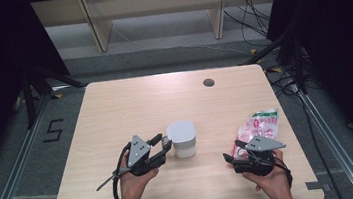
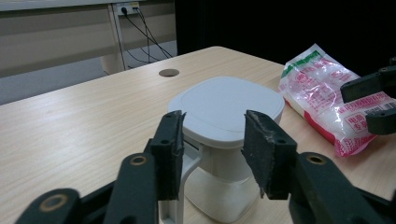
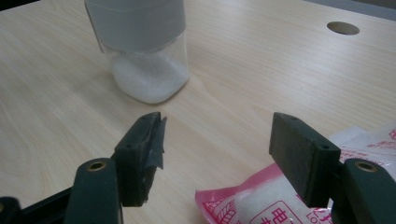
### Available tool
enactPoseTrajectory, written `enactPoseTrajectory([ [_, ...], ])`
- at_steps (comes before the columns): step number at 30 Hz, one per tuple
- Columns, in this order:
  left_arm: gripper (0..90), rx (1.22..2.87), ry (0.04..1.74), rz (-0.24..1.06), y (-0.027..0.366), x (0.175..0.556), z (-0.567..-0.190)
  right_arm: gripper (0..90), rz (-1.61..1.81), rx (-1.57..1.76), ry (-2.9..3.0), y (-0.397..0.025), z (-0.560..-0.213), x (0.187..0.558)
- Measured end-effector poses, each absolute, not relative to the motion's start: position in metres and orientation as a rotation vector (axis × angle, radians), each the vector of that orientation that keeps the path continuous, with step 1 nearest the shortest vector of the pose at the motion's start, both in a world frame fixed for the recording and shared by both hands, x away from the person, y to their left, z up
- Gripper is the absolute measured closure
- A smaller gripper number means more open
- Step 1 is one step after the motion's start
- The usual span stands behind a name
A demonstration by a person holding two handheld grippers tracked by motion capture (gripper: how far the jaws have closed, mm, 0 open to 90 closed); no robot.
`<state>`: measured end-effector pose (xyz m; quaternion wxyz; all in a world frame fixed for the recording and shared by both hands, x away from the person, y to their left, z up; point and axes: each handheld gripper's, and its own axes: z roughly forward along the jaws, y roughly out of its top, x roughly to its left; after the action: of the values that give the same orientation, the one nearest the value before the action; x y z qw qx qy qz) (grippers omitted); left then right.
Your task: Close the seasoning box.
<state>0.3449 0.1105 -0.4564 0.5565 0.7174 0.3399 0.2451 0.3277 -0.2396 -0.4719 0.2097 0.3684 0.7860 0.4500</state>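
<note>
High view first: the left claw [image 1: 163, 142] sits right at the jar [image 1: 183, 139] near the middle of the surface [image 1: 130, 105], while the right claw [image 1: 235, 155] hangs over the near end of the bag [image 1: 260, 125] by the right edge. Left gripper view: jaws apart, straddling the jar's handle [image 2: 187, 161] under the white lid [image 2: 227, 107], not yet pinched. Right gripper view: jaws wide apart, the bag's pink corner [image 3: 261, 200] just below them, the jar [image 3: 144, 51] well ahead. Looks like the approach-to-grasp step; next, each claw needs to close squarely, left on the handle, right on the bag.
</note>
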Motion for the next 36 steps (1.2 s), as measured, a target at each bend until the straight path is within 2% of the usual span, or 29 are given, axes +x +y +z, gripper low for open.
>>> enactPoseTrajectory([
  [5, 44.3, 1.699, 0.831, 0.568, 0.114, 0.343, -0.461, 35.6, 1.257, 1.053, 2.200, -0.238, -0.472, 0.326],
  [12, 37.8, 1.725, 0.826, 0.557, 0.120, 0.339, -0.465, 34.7, 1.258, 1.031, 2.224, -0.238, -0.473, 0.327],
  [36, 32.9, 1.741, 0.862, 0.536, 0.125, 0.324, -0.485, 33.9, 1.275, 1.012, 2.267, -0.233, -0.476, 0.325],
])
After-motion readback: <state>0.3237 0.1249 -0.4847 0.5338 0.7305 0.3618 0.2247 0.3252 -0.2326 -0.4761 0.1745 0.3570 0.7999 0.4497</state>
